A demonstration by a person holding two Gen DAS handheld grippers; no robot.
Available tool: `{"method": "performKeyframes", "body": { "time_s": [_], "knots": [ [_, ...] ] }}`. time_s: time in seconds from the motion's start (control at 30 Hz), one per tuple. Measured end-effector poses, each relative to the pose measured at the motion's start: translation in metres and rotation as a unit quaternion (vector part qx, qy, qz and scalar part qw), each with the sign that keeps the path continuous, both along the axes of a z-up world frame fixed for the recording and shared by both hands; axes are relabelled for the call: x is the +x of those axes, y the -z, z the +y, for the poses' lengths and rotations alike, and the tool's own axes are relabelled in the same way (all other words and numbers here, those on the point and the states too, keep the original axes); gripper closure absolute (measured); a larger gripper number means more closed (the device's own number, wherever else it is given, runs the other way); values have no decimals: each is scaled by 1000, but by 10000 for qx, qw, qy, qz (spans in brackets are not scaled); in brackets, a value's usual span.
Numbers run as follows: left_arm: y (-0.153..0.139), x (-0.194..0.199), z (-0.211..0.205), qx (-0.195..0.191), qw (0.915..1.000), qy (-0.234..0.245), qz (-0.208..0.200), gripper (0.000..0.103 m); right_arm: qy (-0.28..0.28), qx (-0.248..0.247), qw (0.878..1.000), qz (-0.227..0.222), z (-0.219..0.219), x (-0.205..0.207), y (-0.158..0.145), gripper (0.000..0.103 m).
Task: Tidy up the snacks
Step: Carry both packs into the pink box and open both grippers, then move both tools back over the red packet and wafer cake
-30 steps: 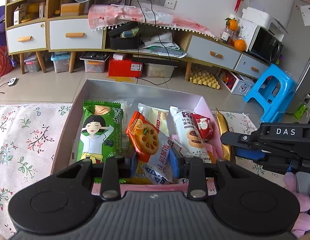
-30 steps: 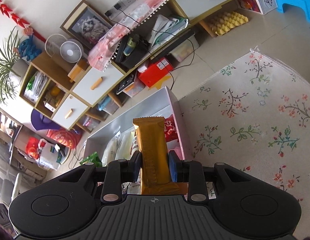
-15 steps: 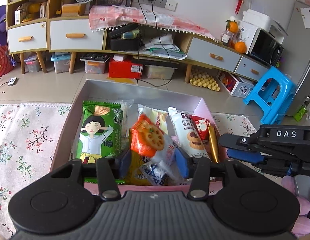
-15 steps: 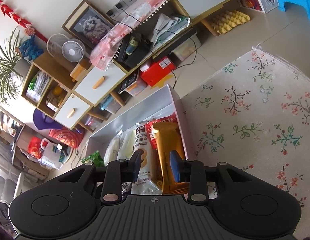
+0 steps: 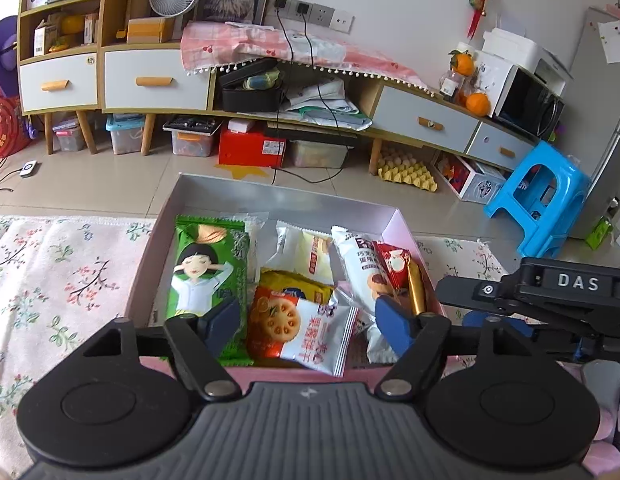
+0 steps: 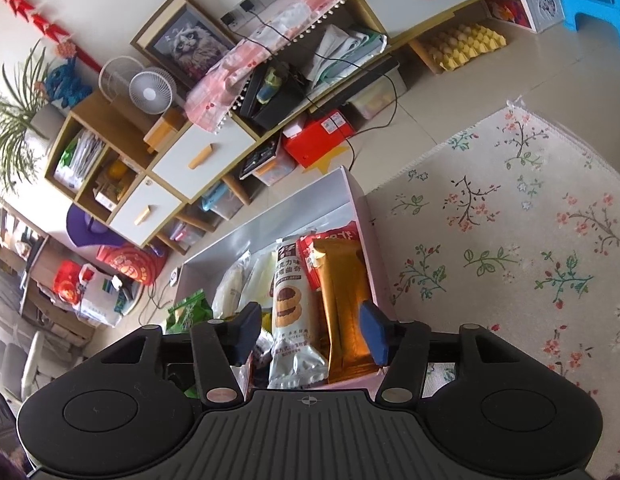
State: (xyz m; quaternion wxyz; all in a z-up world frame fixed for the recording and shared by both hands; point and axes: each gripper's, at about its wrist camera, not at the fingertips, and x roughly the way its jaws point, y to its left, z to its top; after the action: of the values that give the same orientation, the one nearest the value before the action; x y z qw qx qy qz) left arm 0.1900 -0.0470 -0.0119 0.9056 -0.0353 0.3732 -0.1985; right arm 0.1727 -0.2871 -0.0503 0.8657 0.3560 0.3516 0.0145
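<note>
The left gripper hung over the near end of the shallow pink cardboard box, its jaws opening with nothing pressed by the blue pads. Between them lay the glossy orange-and-white biscuit packet, loose on a crinkled yellow foil packet just beyond. Outside the left jaw sat the flat green packet printed with a cartoon girl.

Only the left wrist view showed the whole row of snacks, along with the other tool's black arm marked DAS reaching in from the right.

The right gripper was likewise opening and gripped nothing. Its own view alone showed the long, smooth gold foil bar lying full length inside the right jaw, against the box wall. The white cookie packet with brown rounds lay beside it, midway between the jaws. Beyond the right jaw spread the pale floral woven rug.
</note>
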Motion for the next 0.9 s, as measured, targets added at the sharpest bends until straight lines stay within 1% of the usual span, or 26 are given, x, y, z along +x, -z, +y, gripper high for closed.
{"method": "performKeyframes", "body": {
  "time_s": [0.03,0.07,0.17,0.2,0.3,0.37,0.47,0.77,0.9],
  "knots": [
    [-2,-2,1,14,10000,3,18,25,-29,-50,10000,5,2,-2,-3,40],
    [-3,-4,1,42,10000,13,14,20,-59,-119,9999,12,3,-5,-6,34],
    [-8,-12,4,241,9997,-14,-38,11,-109,-320,9994,67,6,-14,-14,27],
    [-9,-14,6,317,9995,-17,-18,7,-110,-367,9992,122,6,-17,-16,26],
    [-12,-19,12,539,9984,-97,104,5,-115,-537,9981,288,7,-27,-21,23],
    [-15,-23,16,641,9976,-202,177,3,-109,-614,9975,327,7,-36,-26,19],
    [-19,-33,27,689,9968,-310,273,0,-146,-666,9970,368,9,-50,-29,18],
    [-22,-69,52,897,9926,-596,553,0,-395,-912,9943,394,22,-90,-37,17],
    [-21,-83,57,947,9918,-632,573,0,-489,-1094,9922,356,29,-103,-35,16]
  ]
}}
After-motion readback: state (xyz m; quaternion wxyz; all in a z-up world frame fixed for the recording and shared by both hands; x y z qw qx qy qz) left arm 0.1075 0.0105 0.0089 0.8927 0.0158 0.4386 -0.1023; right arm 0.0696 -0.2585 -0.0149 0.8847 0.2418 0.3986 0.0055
